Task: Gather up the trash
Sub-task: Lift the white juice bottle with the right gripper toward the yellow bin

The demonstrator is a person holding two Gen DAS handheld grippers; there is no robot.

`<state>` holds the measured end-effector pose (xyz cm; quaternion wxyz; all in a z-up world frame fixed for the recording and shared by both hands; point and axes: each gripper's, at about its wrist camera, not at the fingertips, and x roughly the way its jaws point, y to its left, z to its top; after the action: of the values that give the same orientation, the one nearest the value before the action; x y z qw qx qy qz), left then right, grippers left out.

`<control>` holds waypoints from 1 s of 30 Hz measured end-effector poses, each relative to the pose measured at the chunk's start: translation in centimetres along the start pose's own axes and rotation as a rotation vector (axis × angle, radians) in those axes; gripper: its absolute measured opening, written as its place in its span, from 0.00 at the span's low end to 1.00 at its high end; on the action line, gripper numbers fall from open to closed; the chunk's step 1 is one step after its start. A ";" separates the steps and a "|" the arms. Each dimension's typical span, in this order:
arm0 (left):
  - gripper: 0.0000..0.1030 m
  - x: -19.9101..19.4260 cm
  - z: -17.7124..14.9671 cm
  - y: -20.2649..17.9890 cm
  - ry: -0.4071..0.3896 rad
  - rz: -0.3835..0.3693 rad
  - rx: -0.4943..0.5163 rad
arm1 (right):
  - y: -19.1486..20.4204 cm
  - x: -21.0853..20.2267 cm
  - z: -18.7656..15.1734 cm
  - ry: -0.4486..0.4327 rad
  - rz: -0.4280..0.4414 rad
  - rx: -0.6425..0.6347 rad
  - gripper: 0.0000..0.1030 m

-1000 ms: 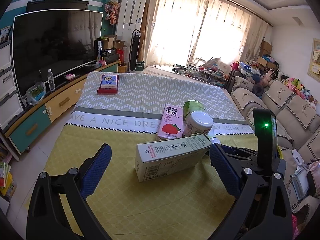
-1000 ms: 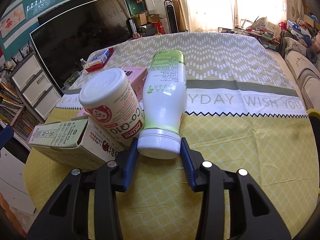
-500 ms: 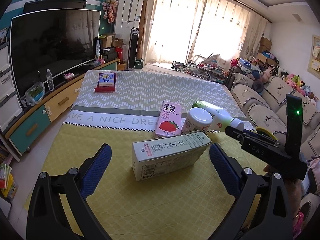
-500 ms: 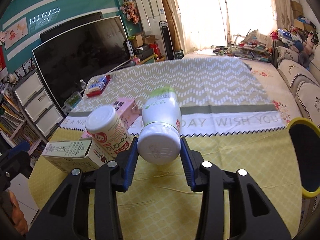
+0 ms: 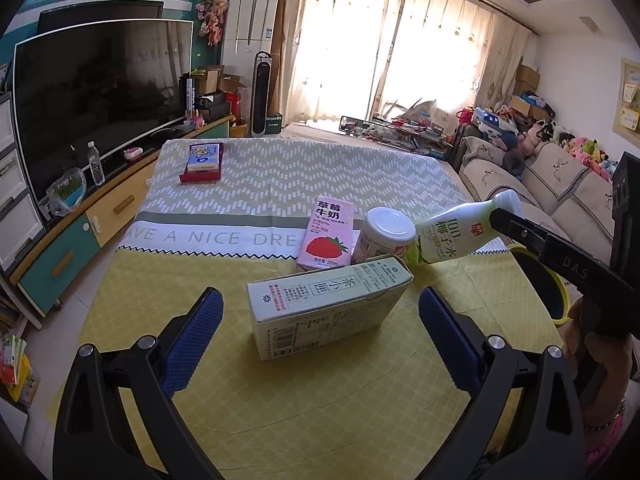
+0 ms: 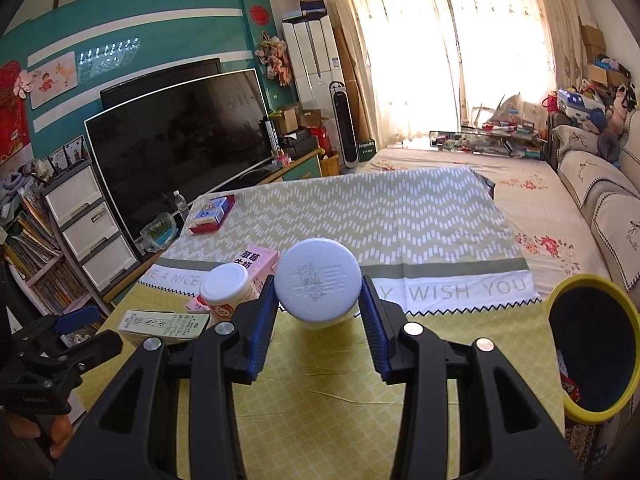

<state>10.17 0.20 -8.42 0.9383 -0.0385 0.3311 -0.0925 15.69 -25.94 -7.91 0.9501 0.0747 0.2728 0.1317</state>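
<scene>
Lifted off the yellow cloth (image 6: pixel 440 360) since the earlier frame, the coconut bottle (image 6: pixel 318 282) hangs cap-first, clamped in the right gripper (image 6: pixel 320 312), left of the yellow-rimmed bin (image 6: pixel 560 292); carry step, next swing over bin and release; left gripper (image 5: pixel 320 340) gapes empty around the tea box (image 5: pixel 328 304).

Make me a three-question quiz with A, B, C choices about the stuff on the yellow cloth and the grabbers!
1. Where is the yellow-rimmed bin?
A. on the TV stand
B. at the table's right edge
C. on the sofa

2. What colour is the strawberry milk carton?
A. pink
B. blue
C. black

3. What is the right gripper doing?
A. hanging empty
B. pressing the tea box
C. holding the white bottle off the table

Answers: 1 B, it sits right of the cloth; 2 A, pink with a red strawberry; 3 C, fingers clamp its bottom end.
</scene>
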 end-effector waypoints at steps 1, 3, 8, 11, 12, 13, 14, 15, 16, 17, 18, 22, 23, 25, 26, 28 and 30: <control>0.94 0.0 0.0 -0.1 0.001 0.000 0.002 | -0.1 -0.2 0.1 -0.002 0.003 -0.001 0.38; 0.94 0.1 0.0 -0.3 0.004 -0.002 0.005 | -0.2 -0.5 0.3 -0.008 0.008 -0.002 0.38; 0.94 0.3 0.0 -0.6 0.007 -0.004 0.014 | -0.6 -1.2 0.5 -0.008 0.031 0.011 0.38; 0.94 0.3 0.0 -0.8 0.009 -0.006 0.016 | -0.8 -1.7 0.6 -0.014 0.031 0.009 0.38; 0.94 0.4 -0.1 -0.9 0.010 -0.005 0.018 | -0.8 -1.9 0.7 -0.017 0.034 0.009 0.38; 0.94 0.4 -0.1 -0.9 0.011 -0.005 0.019 | -0.9 -2.1 0.8 -0.021 0.036 0.008 0.38; 0.94 0.4 -0.1 -0.9 0.012 -0.005 0.019 | -0.9 -2.3 0.9 -0.025 0.037 0.006 0.38; 0.94 0.5 -0.1 -0.9 0.014 -0.006 0.020 | -0.9 -2.6 0.9 -0.029 0.037 0.006 0.38; 0.94 0.6 -0.1 -0.9 0.015 -0.007 0.020 | -1.0 -2.7 1.0 -0.031 0.037 0.005 0.38; 0.94 0.6 -0.1 -1.0 0.017 -0.008 0.021 | -1.0 -2.8 1.0 -0.032 0.037 0.005 0.38; 0.94 0.7 -0.1 -1.0 0.019 -0.009 0.022 | -1.1 -2.9 1.0 -0.033 0.036 0.006 0.38; 0.94 0.9 -0.2 -1.3 0.024 -0.012 0.028 | -1.5 -3.2 1.0 -0.038 0.039 0.013 0.38; 0.94 1.0 -0.2 -1.3 0.025 -0.013 0.030 | -1.6 -3.3 1.0 -0.040 0.041 0.017 0.38; 0.94 1.0 -0.1 -1.5 0.024 -0.013 0.033 | -2.0 -3.5 1.0 -0.046 0.047 0.024 0.38; 0.94 0.9 -0.1 -1.6 0.024 -0.014 0.034 | -2.1 -3.7 1.1 -0.050 0.049 0.028 0.38; 0.94 0.9 -0.1 -1.7 0.022 -0.016 0.036 | -2.5 -4.1 1.2 -0.060 0.047 0.034 0.38; 0.94 0.9 0.0 -1.9 0.021 -0.017 0.039 | -3.1 -4.6 1.4 -0.075 0.036 0.041 0.38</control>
<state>10.56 -1.79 -8.73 0.9345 -0.0219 0.3387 -0.1074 13.34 -30.36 -5.16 0.9553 0.1041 0.2384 0.1403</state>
